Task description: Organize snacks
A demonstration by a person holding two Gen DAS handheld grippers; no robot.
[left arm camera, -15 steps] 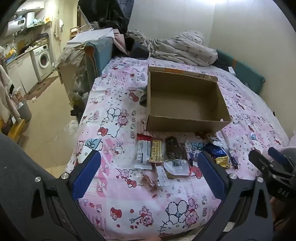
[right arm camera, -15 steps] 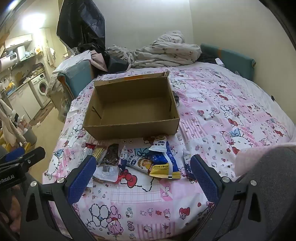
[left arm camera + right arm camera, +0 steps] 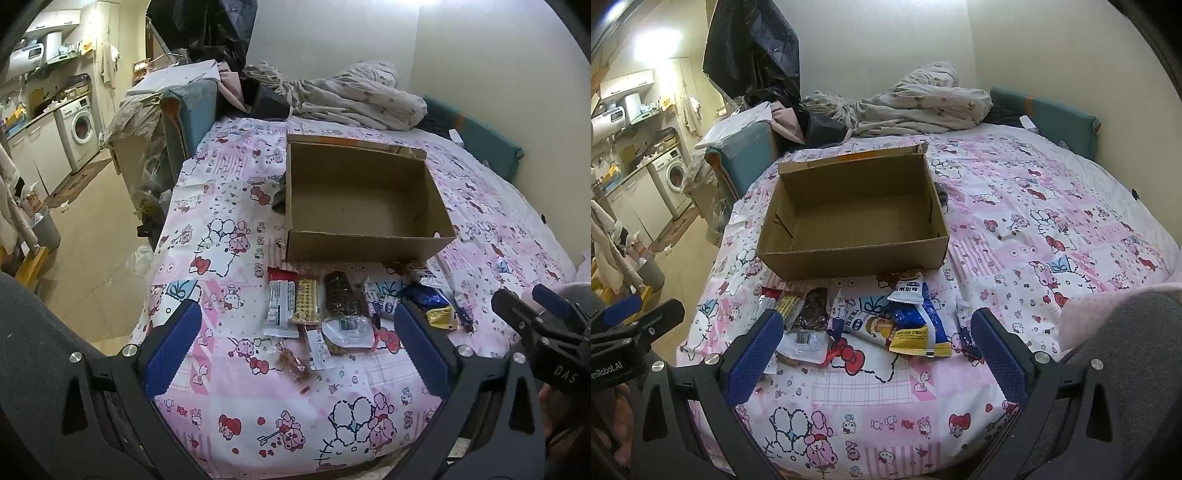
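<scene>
An empty open cardboard box (image 3: pixel 362 206) (image 3: pixel 857 218) sits on the pink patterned bed. Several snack packets lie in a row in front of it: a white and red bar (image 3: pixel 281 302), a yellow bar (image 3: pixel 306 301), a dark bar (image 3: pixel 341 299) (image 3: pixel 812 308), a blue and yellow packet (image 3: pixel 430 304) (image 3: pixel 918 326) and a small white packet (image 3: pixel 907 291). My left gripper (image 3: pixel 295 350) is open and empty above the near snacks. My right gripper (image 3: pixel 875 354) is open and empty, near the blue packet. Each gripper shows at the other view's edge.
A crumpled blanket (image 3: pixel 351 99) and dark clothes lie at the far end of the bed. A teal cushion (image 3: pixel 1045 118) lines the wall at right. The bed's left edge drops to a tiled floor with a washing machine (image 3: pixel 79 125) beyond.
</scene>
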